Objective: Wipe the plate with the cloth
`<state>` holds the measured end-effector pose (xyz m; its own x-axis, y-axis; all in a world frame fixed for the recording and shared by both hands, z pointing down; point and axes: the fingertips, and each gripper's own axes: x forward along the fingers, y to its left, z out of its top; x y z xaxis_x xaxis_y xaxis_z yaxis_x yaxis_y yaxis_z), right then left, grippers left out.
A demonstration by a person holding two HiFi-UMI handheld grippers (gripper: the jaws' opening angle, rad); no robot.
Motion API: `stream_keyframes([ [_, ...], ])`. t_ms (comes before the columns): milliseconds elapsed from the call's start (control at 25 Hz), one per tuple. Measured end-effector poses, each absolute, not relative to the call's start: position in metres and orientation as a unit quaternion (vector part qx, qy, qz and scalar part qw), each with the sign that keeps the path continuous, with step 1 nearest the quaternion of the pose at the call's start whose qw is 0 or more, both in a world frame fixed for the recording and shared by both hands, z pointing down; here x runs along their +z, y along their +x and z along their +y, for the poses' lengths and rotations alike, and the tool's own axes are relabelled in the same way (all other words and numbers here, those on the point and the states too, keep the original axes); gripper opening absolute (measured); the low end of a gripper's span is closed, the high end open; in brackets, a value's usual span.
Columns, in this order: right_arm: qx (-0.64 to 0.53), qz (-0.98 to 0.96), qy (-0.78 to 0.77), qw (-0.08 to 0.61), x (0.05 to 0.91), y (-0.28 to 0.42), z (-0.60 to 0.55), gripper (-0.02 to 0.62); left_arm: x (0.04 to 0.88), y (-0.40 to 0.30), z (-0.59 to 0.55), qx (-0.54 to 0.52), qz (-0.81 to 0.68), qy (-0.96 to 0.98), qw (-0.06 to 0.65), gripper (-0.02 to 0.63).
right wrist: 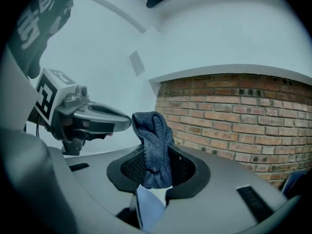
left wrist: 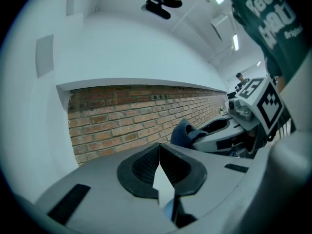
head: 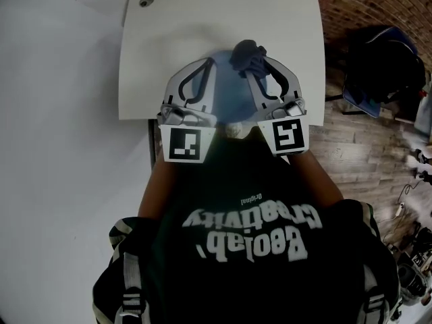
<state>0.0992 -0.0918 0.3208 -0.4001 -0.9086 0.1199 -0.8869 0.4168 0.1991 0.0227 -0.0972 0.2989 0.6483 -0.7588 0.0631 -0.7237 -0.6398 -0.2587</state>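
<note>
Over the white table (head: 283, 19), my right tongs (right wrist: 157, 155) are clamping a soft, light, dark blue knit cloth (right wrist: 155, 130) by its bunched middle. My left tongs (left wrist: 159, 149) are sitting pinched together, empty. The pale blue plate (head: 228, 98), likely hard and slippery, is lying centre frame between them.

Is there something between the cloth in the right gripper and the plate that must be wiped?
Nothing visible stands between them. The right gripper is shut on the cloth, and the plate shows right next to it.

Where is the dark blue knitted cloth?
Head view, upper centre: the dark blue knitted cloth is clamped in the right gripper's jaws, over the white table.
</note>
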Motion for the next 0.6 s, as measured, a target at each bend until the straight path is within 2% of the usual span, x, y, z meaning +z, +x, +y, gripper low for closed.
stream_keyframes([
  [120,-0.055,-0.834,0.542,0.09,0.308,0.111,-0.085,0.089,0.292,0.032,-0.092,-0.088,0.408,-0.902,0.113,0.003],
  [600,-0.073,-0.828,0.543,0.117,0.309,0.122,-0.081,0.078,0.295,0.045,-0.09,-0.082,0.405,-0.904,0.107,0.003],
])
